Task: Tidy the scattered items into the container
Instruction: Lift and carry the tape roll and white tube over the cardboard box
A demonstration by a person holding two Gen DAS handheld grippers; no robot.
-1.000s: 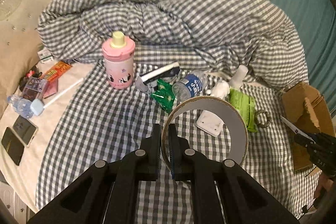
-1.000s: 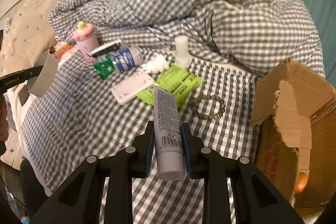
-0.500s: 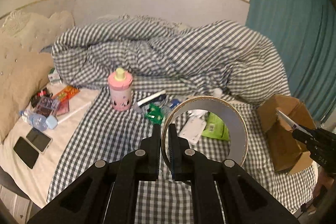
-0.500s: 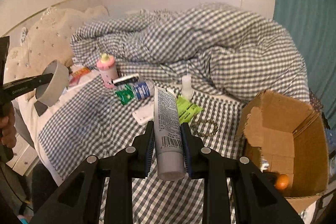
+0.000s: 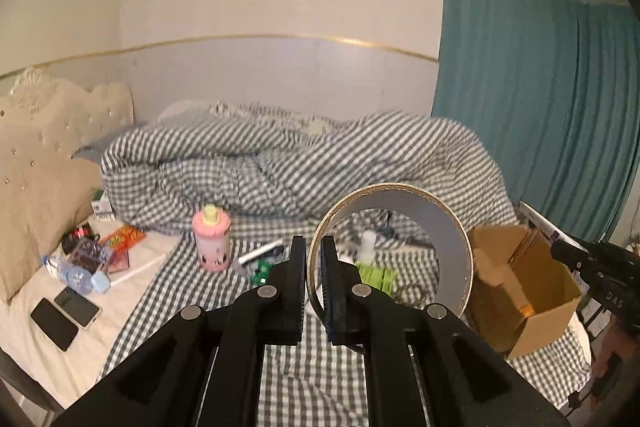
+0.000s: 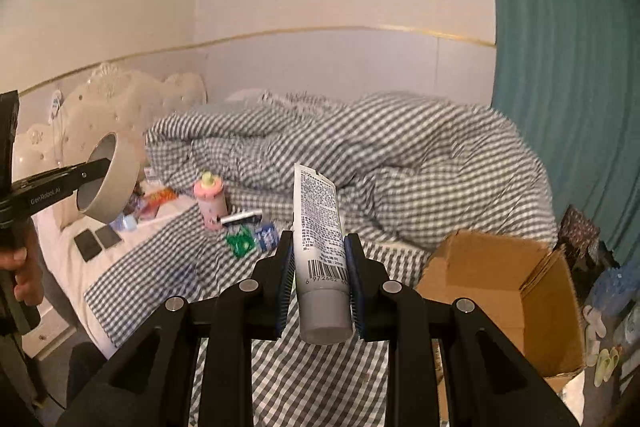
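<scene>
From the left wrist, the left tongs (image 5: 315, 259) are pressed together on the wall of a wide grey roll of tape with a tan cardboard core (image 5: 394, 251), one pad inside the ring and one outside. The roll is held up over the bed, with the open brown cardboard box (image 5: 524, 287) lower and to the right. It looks light and stiff; pinching the band through its thickness seems a sound hold, though the hoop could swing about that one point. Below, a grey-and-white checked sheet (image 5: 180, 291) carries a pink bottle with a yellow cap (image 5: 211, 243), green packets (image 5: 376, 275) and small clutter, with two phones (image 5: 64, 311) on bare white sheet at the left.

From the right wrist, the right tongs (image 6: 320, 267) pinch a grey squeeze tube printed with small text and a barcode (image 6: 320, 247) near its capped end, the crimped end pointing away. The tube is probably soft and smooth, so a hold low on the fuller body suits it. The box (image 6: 496, 283) stands open at the bed's right corner. Behind are a rumpled checked duvet (image 6: 360, 155), a cream tufted headboard (image 6: 120, 107), a pale wall and a teal curtain (image 6: 568, 87).
</scene>
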